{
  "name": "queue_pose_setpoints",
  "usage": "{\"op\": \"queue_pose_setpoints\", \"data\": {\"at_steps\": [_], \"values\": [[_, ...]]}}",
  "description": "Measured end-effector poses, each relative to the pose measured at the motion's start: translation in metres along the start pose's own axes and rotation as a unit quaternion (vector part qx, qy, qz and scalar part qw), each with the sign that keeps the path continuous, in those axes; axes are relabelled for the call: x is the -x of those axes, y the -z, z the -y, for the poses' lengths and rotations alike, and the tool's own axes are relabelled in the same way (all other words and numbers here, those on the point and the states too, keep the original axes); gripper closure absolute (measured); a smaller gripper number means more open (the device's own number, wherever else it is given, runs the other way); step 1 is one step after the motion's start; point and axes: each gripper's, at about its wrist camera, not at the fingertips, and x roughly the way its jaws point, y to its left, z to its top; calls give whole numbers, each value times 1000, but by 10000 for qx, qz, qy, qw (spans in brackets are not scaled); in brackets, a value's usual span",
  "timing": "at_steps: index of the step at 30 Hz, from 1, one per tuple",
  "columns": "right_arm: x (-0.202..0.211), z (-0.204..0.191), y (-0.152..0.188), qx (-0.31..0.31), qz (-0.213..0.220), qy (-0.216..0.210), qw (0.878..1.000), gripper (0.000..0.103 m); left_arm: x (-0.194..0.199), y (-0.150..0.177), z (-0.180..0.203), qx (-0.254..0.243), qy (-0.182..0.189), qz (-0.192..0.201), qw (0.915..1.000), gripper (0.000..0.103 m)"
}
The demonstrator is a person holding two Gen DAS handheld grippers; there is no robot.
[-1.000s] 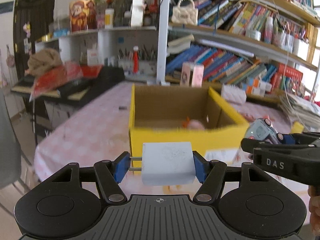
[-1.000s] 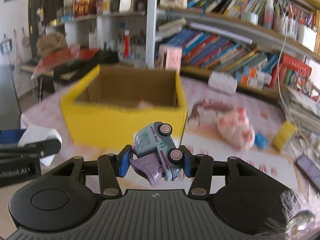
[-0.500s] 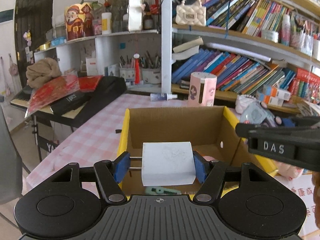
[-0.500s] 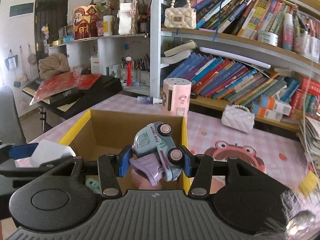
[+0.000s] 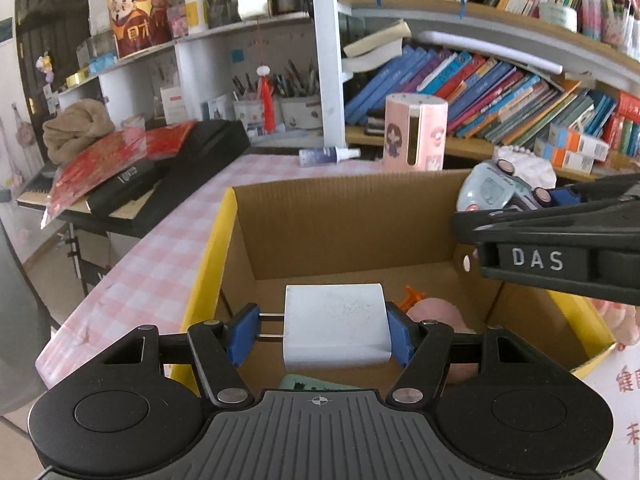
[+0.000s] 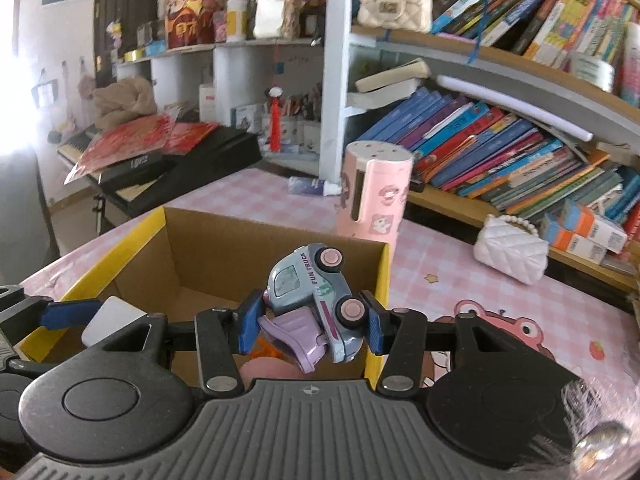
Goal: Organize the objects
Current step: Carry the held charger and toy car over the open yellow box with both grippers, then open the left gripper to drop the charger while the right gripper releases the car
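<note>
The left gripper [image 5: 320,330] holds a white charger [image 5: 335,324] between its blue pads, above the open cardboard box [image 5: 344,216] with yellow sides. The right gripper [image 6: 310,322] holds a small toy car [image 6: 316,300], tilted, over the same box. Inside lie a pink thing [image 5: 434,314], perhaps a soft toy, and something orange [image 5: 412,296].

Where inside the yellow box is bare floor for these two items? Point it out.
Bare cardboard floor runs along the far wall of the yellow box and into its left corner. Crowded: the near right, where a pink toy and an orange piece lie, and a green item near the front.
</note>
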Motion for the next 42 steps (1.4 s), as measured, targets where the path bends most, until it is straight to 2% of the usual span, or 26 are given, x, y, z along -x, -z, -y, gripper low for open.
{"op": "queue_pose_setpoints", "data": {"at_steps": [6, 16, 28, 33, 42], "values": [[-22, -3, -3, 283, -260, -289, 9988, 56, -14, 4, 6, -114, -71, -294, 9995, 37], [-44, -11, -3, 677, -532, -559, 9947, 55, -23, 4, 13, -312, -144, -420, 9985, 37], [-59, -13, -1, 855, -943, -773, 9889, 55, -33, 9, 15, -279, -84, -662, 9974, 37], [-65, -16, -1, 963, -1211, -828, 9845, 55, -34, 8, 14, -256, -63, -707, 9972, 37], [-69, -22, 0, 1196, -1321, -737, 9812, 57, -33, 8, 14, -312, -67, -671, 9972, 36]]}}
